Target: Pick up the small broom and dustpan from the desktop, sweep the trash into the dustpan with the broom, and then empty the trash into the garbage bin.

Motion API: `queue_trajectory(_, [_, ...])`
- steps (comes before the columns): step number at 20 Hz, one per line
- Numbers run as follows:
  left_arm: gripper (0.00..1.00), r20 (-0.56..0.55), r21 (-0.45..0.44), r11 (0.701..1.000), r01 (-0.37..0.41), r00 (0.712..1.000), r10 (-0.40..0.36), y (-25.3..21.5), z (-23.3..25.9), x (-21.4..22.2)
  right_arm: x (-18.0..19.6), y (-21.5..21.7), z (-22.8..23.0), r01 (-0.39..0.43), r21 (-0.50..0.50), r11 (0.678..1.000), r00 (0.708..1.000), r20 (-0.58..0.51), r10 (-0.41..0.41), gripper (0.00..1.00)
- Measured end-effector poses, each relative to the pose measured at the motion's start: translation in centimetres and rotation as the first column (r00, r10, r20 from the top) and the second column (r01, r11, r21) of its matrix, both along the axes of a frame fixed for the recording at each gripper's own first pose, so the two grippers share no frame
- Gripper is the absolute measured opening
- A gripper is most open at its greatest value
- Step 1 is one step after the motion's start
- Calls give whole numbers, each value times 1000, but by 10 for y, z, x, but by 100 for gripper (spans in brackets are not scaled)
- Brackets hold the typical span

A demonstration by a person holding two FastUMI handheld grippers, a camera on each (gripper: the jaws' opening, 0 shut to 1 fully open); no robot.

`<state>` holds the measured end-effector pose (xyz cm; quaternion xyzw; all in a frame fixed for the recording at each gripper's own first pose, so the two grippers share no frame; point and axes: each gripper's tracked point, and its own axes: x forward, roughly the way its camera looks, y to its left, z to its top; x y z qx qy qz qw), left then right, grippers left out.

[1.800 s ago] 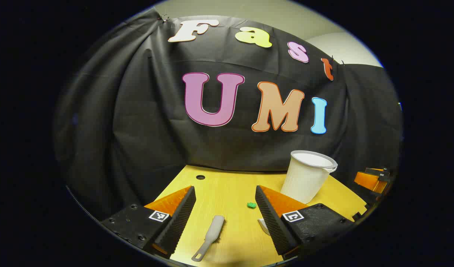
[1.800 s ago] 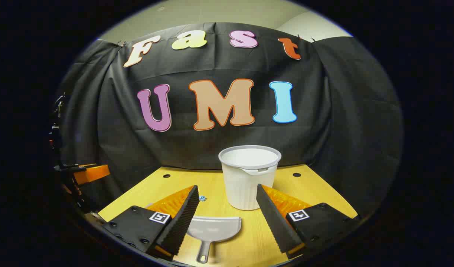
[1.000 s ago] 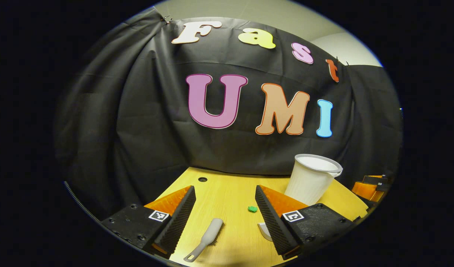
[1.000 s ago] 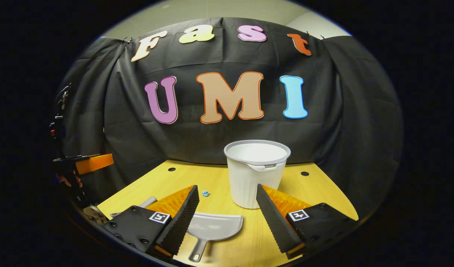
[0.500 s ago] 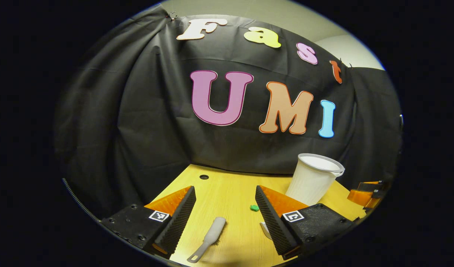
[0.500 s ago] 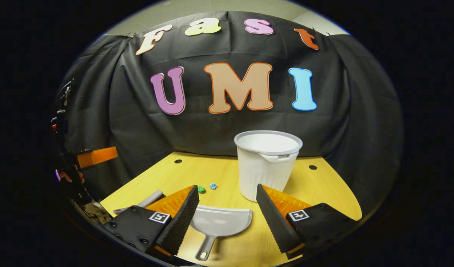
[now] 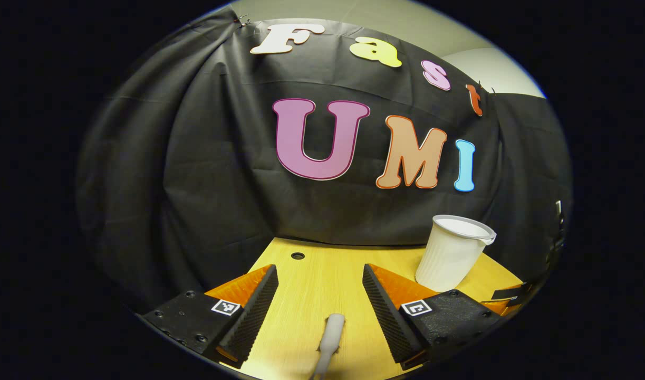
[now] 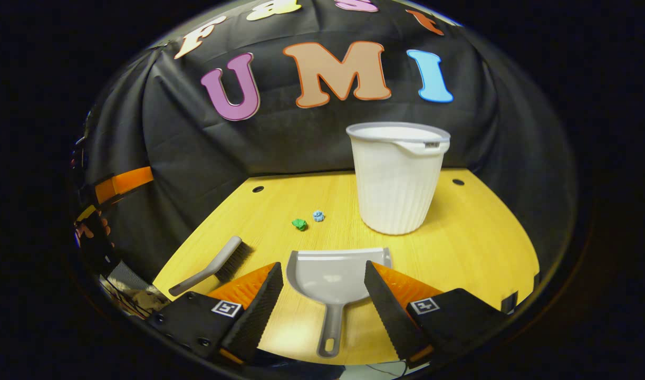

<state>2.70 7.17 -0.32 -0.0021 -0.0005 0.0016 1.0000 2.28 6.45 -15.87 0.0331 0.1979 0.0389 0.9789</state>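
Observation:
In the left gripper view, the small grey broom (image 7: 330, 335) lies on the yellow desktop between the fingers of my open left gripper (image 7: 321, 311), which hangs just above it. In the right gripper view, the grey dustpan (image 8: 334, 278) lies flat with its handle pointing toward me, between the spread fingers of my open right gripper (image 8: 323, 309). The broom (image 8: 217, 264) lies to the dustpan's left. A green scrap (image 8: 299, 224) and a blue scrap (image 8: 318, 215) sit beyond the dustpan. The white ribbed garbage bin (image 8: 397, 177) stands behind them; the same bin (image 7: 454, 252) is at the right in the left gripper view.
The desktop (image 8: 475, 232) has round holes near its back corners and ends at the black cloth wall. The left gripper's orange body and a hand (image 8: 98, 211) are at the far left of the right gripper view. Open desk lies right of the bin.
The right gripper tilted down and moved in, so the whole dustpan now lies between its fingers. The left gripper shifted left and centred over the broom; the green scrap left its view.

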Motion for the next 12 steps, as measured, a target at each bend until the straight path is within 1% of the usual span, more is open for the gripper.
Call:
queue_trajectory(3, [95, -8, 5, 1000, 0, 1000, 0, 14, -7, 0, -1, -2, -40, 39, 0, 999, 996, -82, -39, 95])
queue_trajectory(4, [95, -13, 9, 1000, -4, 1000, 4, 19, -8, 1, -2, -2, -52, 44, 3, 999, 992, -117, -44, 100])
queue_trajectory(5, [95, -19, 11, 1000, -7, 1000, 7, 25, -10, 0, -3, -1, -62, 49, 3, 999, 988, -145, -48, 95])
queue_trajectory(6, [95, -23, 14, 1000, -10, 1000, 10, 30, -12, 0, -3, 0, -71, 53, -2, 999, 984, -169, -53, 100])
queue_trajectory(7, [95, -28, 16, 1000, -12, 1000, 12, 35, -15, -1, -6, -1, -81, 55, -11, 998, 980, -190, -56, 100])
queue_trajectory(8, [95, -35, 16, 1000, -13, 999, 14, 39, -15, -1, -6, -2, -90, 56, -24, 998, 975, -212, -60, 95])
queue_trajectory(9, [95, -42, 15, 1000, -14, 999, 14, 41, -19, 0, -7, -2, -99, 57, -35, 998, 971, -232, -64, 95])
queue_trajectory(10, [95, -47, 14, 1000, -13, 999, 14, 42, -21, 1, -6, -2, -106, 53, -43, 998, 966, -253, -62, 100])
queue_trajectory(12, [95, -60, 9, 1000, -14, 998, 14, 46, -25, 2, -4, 0, -117, 47, -52, 998, 954, -293, -60, 100])
